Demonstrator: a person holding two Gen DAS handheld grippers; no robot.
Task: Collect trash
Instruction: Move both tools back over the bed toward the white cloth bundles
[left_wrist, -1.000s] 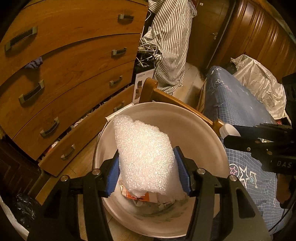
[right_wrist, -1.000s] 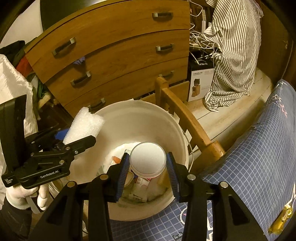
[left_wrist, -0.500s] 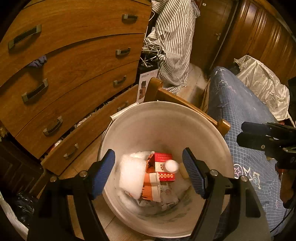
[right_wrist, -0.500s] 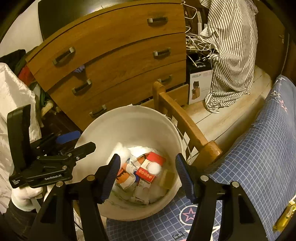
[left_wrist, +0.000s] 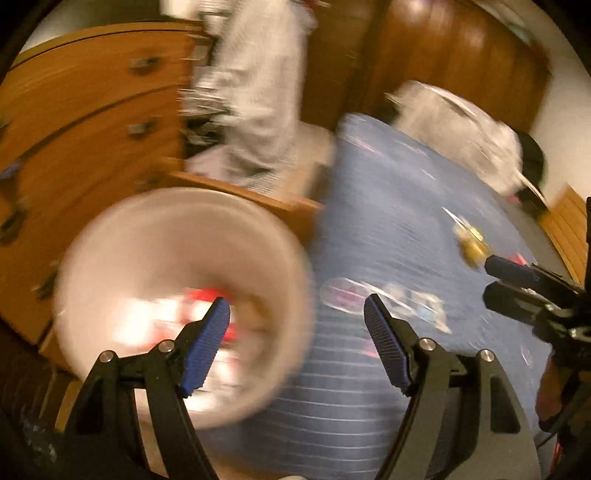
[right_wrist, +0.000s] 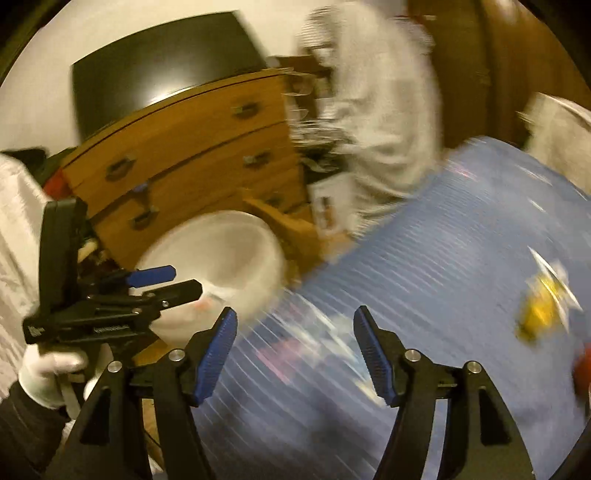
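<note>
Both views are blurred by motion. The white trash bucket (left_wrist: 147, 236) stands at the lower left of the left wrist view, with red and white trash (left_wrist: 199, 306) inside. It also shows in the right wrist view (right_wrist: 221, 243). My left gripper (left_wrist: 297, 332) is open and empty over the bucket's right rim and the bed. My right gripper (right_wrist: 295, 339) is open and empty above the blue bed cover (right_wrist: 443, 240). A yellow wrapper (right_wrist: 539, 314) lies on the cover at the right; it also shows in the left wrist view (left_wrist: 469, 243).
A wooden chest of drawers (right_wrist: 192, 147) stands behind the bucket. A striped shirt (left_wrist: 258, 92) hangs beside it. A wooden bed post (right_wrist: 273, 218) stands between bucket and bed. A white bag (left_wrist: 461, 125) lies at the bed's far end.
Both grippers opened and dropped the bubble wrap and the white-lidded jar into the bucket. Both have since swung right, away from the bucket and over the bed.
</note>
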